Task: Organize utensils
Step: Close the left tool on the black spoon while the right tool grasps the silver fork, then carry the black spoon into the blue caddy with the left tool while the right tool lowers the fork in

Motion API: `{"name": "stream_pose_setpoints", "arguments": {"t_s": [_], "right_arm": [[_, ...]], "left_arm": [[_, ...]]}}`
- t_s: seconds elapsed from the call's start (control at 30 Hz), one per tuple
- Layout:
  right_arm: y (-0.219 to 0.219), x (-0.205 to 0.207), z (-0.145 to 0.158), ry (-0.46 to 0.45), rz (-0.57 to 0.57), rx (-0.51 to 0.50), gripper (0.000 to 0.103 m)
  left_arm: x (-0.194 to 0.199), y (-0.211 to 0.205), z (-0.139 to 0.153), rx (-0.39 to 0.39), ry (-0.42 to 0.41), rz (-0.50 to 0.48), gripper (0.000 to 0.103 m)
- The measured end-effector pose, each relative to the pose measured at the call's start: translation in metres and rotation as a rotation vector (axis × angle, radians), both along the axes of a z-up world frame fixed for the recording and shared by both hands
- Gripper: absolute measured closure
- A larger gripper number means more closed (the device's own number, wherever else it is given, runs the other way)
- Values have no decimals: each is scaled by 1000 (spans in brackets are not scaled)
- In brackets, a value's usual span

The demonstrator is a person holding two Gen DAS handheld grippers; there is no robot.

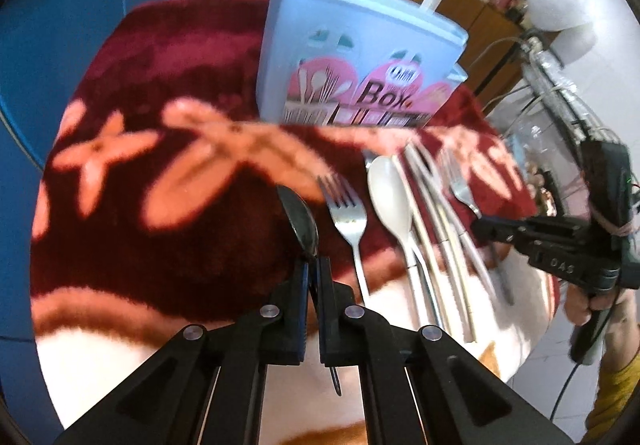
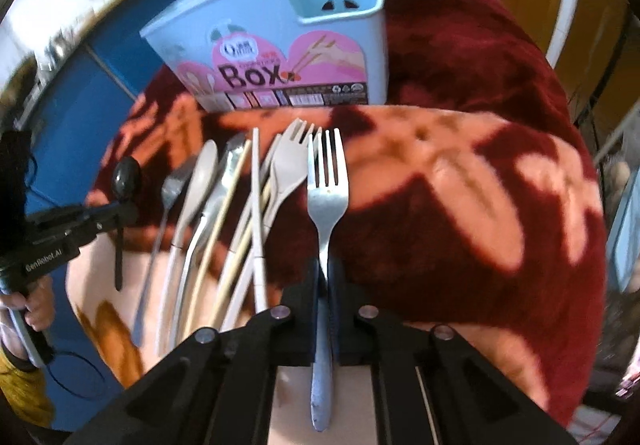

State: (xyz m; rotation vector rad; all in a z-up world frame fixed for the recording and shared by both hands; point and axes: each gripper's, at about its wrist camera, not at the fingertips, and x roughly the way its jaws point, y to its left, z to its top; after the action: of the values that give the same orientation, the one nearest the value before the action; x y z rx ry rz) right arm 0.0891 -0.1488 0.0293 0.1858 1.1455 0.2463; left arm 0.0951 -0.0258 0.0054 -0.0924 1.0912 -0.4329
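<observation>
The left gripper (image 1: pixel 313 269) is clamped on a glossy black spoon (image 1: pixel 299 223) over the plush red floral blanket (image 1: pixel 168 205). Loose steel and beige cutlery (image 2: pixel 224 213) lies between. The right gripper (image 2: pixel 325 277) pinches a steel fork (image 2: pixel 326 185) before the pale-blue plastic utensil box (image 2: pixel 280 57).

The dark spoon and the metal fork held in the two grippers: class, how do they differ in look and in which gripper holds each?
The dark spoon has a black, rounded bowl; the metal fork is silver with four tines. The left gripper pinches the spoon just below its bowl; the right gripper clamps the fork along its handle. Both are gripped above the red floral cloth, heads towards the blue utensil box.
</observation>
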Motion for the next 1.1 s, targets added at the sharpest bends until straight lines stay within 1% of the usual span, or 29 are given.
{"name": "stream_pose_setpoints", "arguments": {"t_s": [0.03, 0.1, 0.17, 0.23, 0.37, 0.47, 0.5, 0.57, 0.73, 0.87, 1.0, 1.1], "right_arm": [[-1, -4, 0, -21, -11, 10, 97], [-2, -16, 2, -93, -42, 41, 97], [-3, -26, 3, -132, -64, 83, 97], [-3, -38, 7, -189, -81, 119, 97], [-3, -56, 12, -301, -114, 133, 97], [-5, -59, 18, -358, -145, 153, 97], [-4, -59, 19, -382, -155, 142, 97], [-2, -62, 22, -412, -169, 126, 97], [-4, -66, 32, -491, -184, 141, 97], [-2, -66, 43, -562, -177, 148, 97], [1, -62, 56, -613, -152, 137, 97], [1, -57, 63, -645, -140, 147, 97]], "left_arm": [[-1, 2, 3, -13, -20, 0, 100], [-4, 7, 7, -49, -66, 2, 100], [-6, 12, 11, -77, -108, 3, 100], [-11, 15, 14, -93, -154, -1, 100], [-20, 21, 23, -121, -233, -17, 100], [-22, 22, 29, -129, -283, -22, 100], [-23, 22, 32, -131, -298, -23, 100], [-25, 24, 38, -137, -337, -25, 100], [-29, 26, 55, -152, -423, -26, 100], [-29, 28, 68, -184, -459, -1, 100], [-25, 26, 80, -184, -498, 26, 100], [-19, 23, 91, -182, -532, 43, 100]]}}
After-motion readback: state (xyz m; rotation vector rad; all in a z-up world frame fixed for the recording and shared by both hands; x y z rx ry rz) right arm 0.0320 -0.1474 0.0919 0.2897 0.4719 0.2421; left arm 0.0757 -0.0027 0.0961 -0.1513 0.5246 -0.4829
